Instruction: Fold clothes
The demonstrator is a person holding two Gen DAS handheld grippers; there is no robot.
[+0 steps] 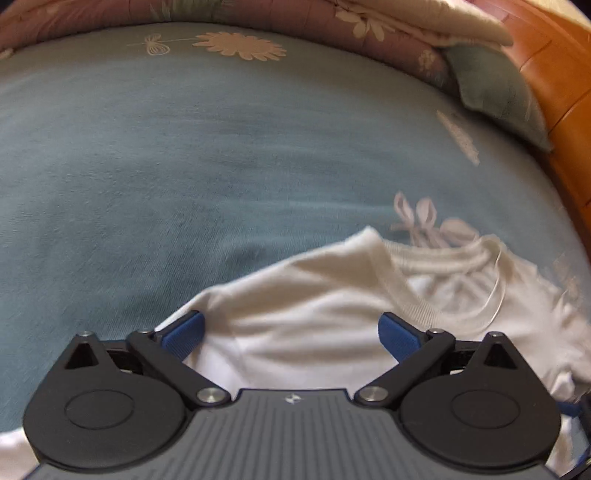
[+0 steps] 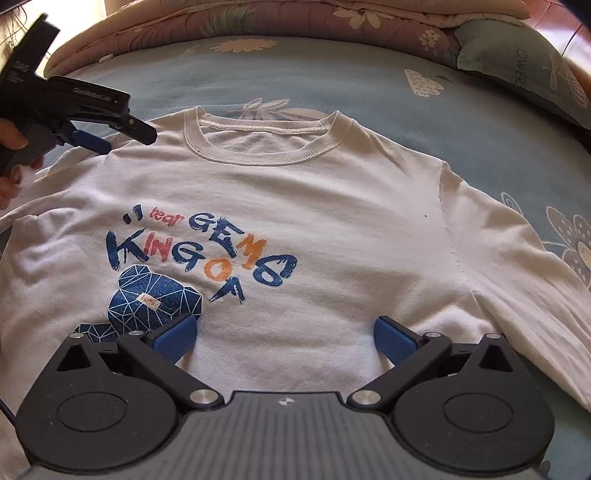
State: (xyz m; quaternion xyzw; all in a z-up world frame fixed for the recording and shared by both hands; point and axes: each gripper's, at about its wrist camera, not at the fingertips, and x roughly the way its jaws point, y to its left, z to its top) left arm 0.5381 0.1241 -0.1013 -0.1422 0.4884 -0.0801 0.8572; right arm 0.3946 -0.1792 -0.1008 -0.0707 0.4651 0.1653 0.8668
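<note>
Shirt flat, collar pointing away, both tongs spread.

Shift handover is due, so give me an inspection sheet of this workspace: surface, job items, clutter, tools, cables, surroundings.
Surface: bed with blue floral sheet, mostly bare beyond the garment.
Job's things: white long-sleeve shirt lying flat, print side up, collar toward the bedding pile; one sleeve spread out to the side. Not yet folded.
Clutter: nothing seen on the sheet.
Grippers: left tool open, over the shirt's shoulder beside the collar; right tool open, over the shirt's lower chest. Neither grips fabric.
Cables: a dark cord at the right view's lower-left edge; its ends are out of view.
Surroundings: folded floral quilt, green pillow, orange wooden bed frame.
</note>
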